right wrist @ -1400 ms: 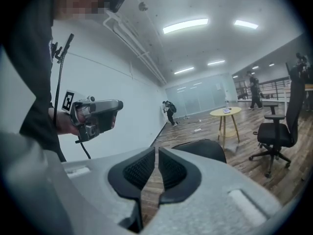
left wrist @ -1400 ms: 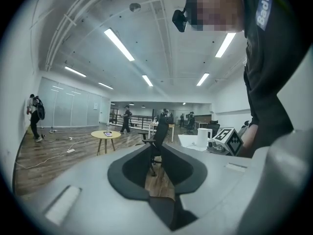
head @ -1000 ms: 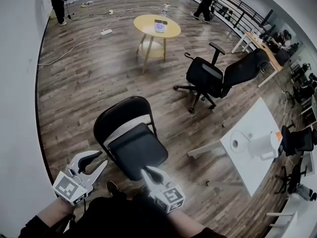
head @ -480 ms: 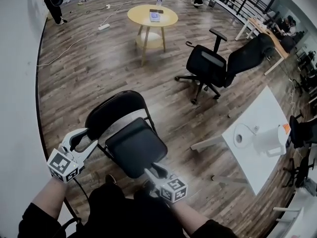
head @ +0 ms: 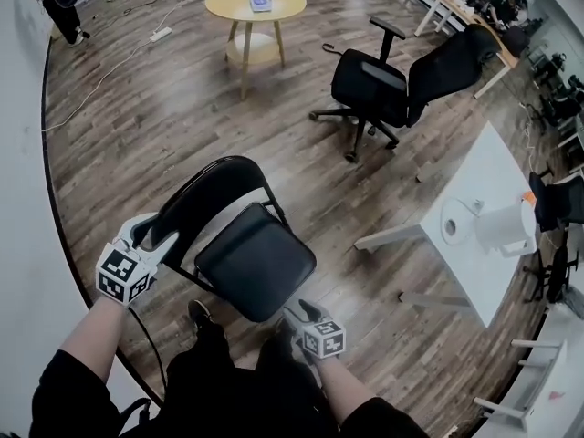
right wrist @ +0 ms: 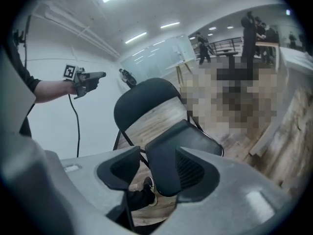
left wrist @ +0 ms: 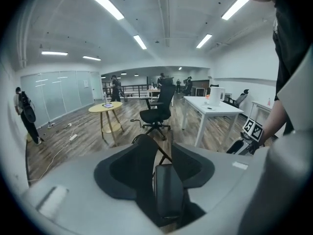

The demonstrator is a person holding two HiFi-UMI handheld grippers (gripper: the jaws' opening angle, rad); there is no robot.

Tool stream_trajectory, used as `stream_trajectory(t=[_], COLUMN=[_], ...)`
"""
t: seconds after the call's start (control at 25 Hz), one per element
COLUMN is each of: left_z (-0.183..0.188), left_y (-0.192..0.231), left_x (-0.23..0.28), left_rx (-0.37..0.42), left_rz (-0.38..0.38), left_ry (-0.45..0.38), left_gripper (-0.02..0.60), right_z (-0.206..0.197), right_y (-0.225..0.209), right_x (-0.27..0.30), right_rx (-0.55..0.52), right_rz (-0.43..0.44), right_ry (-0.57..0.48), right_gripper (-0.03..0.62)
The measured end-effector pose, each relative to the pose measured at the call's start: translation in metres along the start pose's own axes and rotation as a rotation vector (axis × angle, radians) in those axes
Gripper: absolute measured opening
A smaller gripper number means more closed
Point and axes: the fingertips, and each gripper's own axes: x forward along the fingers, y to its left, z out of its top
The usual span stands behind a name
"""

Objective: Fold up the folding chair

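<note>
Black metal folding chair (head: 239, 234) stands unfolded; left gripper (head: 153, 235) is held open around its backrest (head: 210, 186), right gripper (head: 294, 313) around its seat (head: 260, 267) (neither clamped), so slipping is risked.

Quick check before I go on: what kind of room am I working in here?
Most likely an open-plan office or lab space: a black swivel office chair stands on the wood-plank floor, a white table sits at the right, and a round yellow table stands farther off.
</note>
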Motion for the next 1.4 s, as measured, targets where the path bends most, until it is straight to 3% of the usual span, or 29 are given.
stream_trajectory(t=[0.32,0.8,1.16,1.4], left_z=[-0.048,-0.081,-0.094,-0.106], left_y=[0.066,0.079,0.077,0.076], left_x=[0.052,0.084,0.1,0.108], left_rx=[-0.094,-0.102,-0.117,-0.127], left_rz=[-0.019,-0.107,-0.132,-0.145], left_ry=[0.127,0.262,0.293,0.322], left_gripper=[0.236,0.27,0.281,0.267], right_z=[-0.063,-0.133,-0.152,-0.167], right_y=[-0.034,-0.12,-0.163,-0.18], right_x=[0.049,0.095,0.134,0.166], right_rx=[0.234,0.699,0.848,0.952], right_rz=[-0.115,-0.186,-0.175,-0.173], right_ry=[0.067,-0.003,-0.039,-0.066], right_gripper=[0.251,0.37,0.431,0.437])
